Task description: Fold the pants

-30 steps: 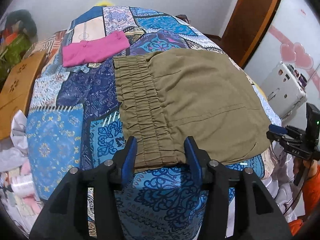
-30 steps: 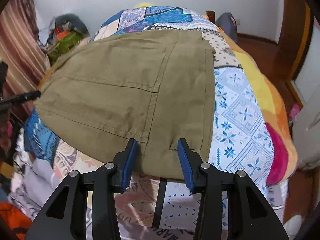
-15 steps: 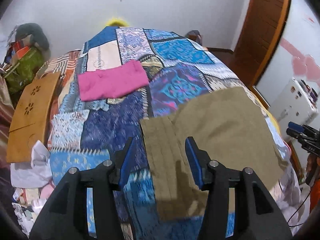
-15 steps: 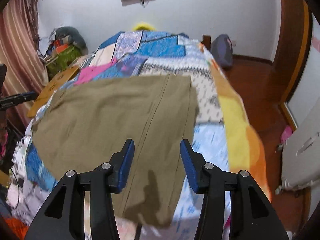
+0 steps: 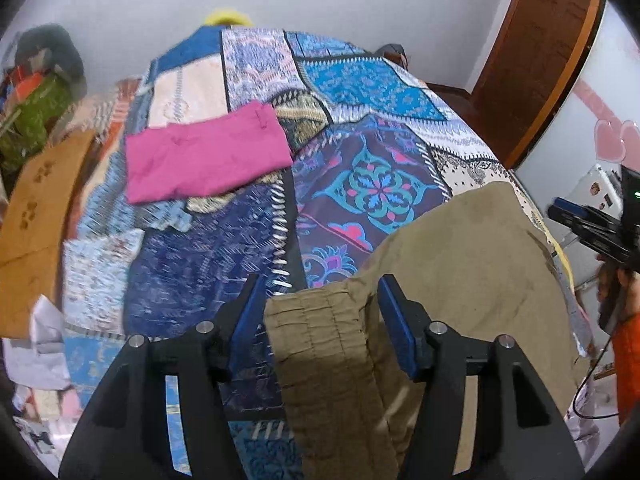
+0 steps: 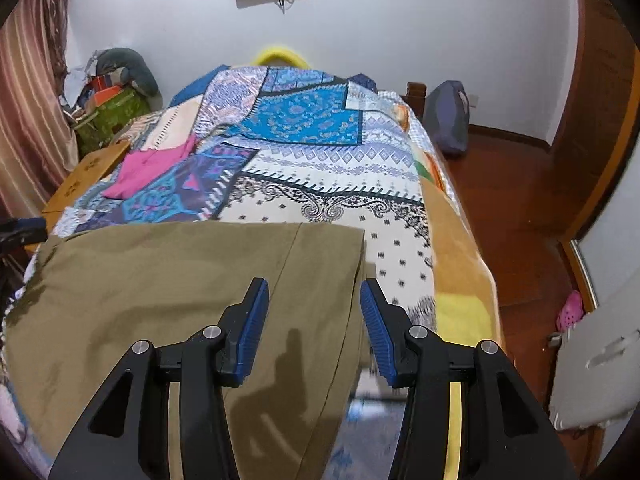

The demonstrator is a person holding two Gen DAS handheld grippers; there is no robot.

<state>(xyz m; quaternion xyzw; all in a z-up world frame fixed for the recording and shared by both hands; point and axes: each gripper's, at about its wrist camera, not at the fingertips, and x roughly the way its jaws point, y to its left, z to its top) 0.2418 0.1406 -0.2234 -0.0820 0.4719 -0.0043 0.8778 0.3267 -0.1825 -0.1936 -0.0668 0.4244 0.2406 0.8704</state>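
Observation:
The olive pants lie on the near end of the patchwork bedspread. Their gathered elastic waistband is at the left end and passes under my left gripper, which is open above it, not touching. In the right wrist view the pants spread leftward, with the leg end and a long seam below my right gripper, also open and empty. The right gripper shows at the far right of the left wrist view.
A folded pink garment lies farther back on the bed's left side. A wooden board and clutter stand left of the bed. A wooden door and floor are on the right. A dark bag leans by the bed.
Both grippers have pulled back and risen from the pants' near edge. The pants now sit lower in both views, with more of the bedspread showing beyond them. Both stay open.

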